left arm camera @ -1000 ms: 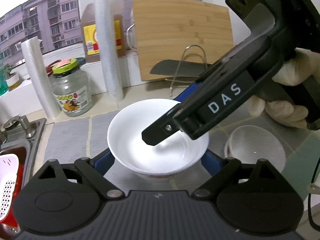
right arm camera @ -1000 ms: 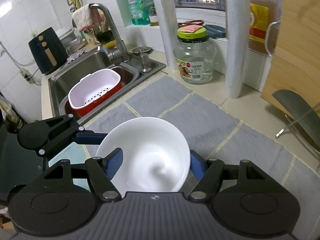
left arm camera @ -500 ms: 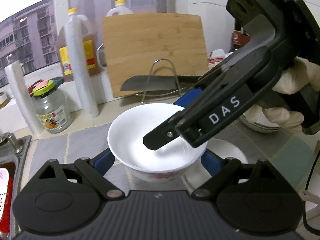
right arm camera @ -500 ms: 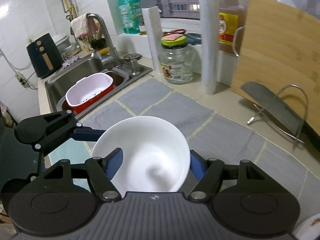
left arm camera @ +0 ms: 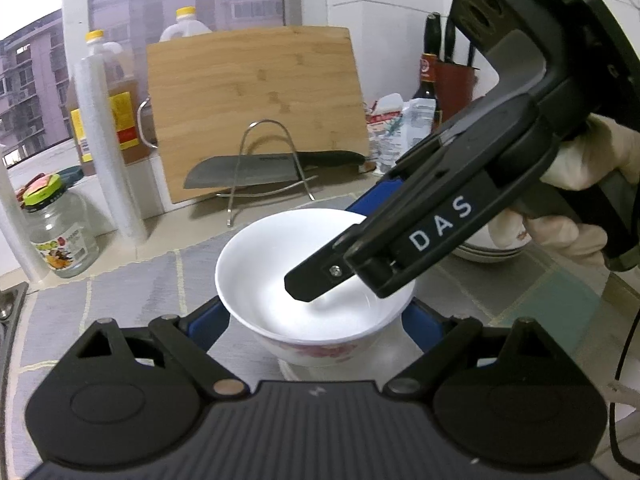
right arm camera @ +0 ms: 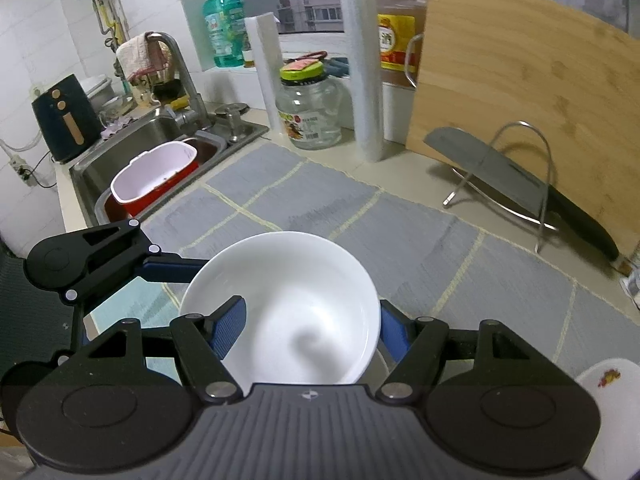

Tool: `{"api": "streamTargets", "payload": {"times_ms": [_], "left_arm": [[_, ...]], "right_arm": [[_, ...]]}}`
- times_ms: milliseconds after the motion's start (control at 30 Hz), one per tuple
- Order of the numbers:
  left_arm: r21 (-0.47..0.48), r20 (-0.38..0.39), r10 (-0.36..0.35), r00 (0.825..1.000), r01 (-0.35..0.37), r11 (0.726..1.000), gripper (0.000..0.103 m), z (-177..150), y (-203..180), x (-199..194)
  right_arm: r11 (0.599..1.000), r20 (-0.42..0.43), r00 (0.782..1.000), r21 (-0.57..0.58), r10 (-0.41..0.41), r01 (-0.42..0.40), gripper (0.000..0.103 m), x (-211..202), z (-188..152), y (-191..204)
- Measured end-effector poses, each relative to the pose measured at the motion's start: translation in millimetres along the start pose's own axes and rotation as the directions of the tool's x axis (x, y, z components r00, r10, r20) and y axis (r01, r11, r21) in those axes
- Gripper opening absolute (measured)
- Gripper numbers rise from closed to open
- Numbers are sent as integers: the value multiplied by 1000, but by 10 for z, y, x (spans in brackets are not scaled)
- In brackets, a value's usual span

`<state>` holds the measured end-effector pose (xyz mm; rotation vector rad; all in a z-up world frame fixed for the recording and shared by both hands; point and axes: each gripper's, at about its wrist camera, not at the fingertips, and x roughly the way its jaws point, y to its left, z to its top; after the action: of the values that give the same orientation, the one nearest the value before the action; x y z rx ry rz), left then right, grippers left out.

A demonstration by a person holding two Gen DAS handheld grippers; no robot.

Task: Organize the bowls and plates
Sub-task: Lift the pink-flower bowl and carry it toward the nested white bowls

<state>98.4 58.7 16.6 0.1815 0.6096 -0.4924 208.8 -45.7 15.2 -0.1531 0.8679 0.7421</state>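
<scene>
A glossy white ceramic bowl (left arm camera: 316, 276), round and deep with a pink floral print on its outer wall, is held above a grey quilted mat (right arm camera: 360, 224) on the kitchen desk (left arm camera: 188, 232), gripped by both tools at once. The left hand-held gripper (left arm camera: 316, 316) has its blue ribbed pads pressed against opposite sides of the bowl, jaws standing fairly wide around it. The right hand-held gripper (right arm camera: 312, 328), held in a pale gloved hand (left arm camera: 576, 184), pinches the rim, one blue pad (right arm camera: 228, 328) inside the bowl and the other outside, jaws as narrow as the wall allows. A second white dish (right arm camera: 604, 384) with a small coloured print sits at the lower right edge of the right wrist view. Behind stand a bamboo cutting board (left arm camera: 256, 108), a dark cleaver (left arm camera: 256, 172) on a bent-wire rack (left arm camera: 268, 160), a clear glass jar (left arm camera: 60, 232) with a green lid, and a steel sink (right arm camera: 132, 152).
</scene>
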Motion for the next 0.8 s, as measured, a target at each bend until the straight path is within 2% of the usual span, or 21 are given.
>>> {"api": "streamTargets", "payload": {"times_ms": [800], "left_arm": [[-12, -65, -24, 998, 23, 1000, 92, -148, -201, 155]], "right_arm": [[1000, -43, 999, 18, -22, 22, 76, 77, -272, -97]]}}
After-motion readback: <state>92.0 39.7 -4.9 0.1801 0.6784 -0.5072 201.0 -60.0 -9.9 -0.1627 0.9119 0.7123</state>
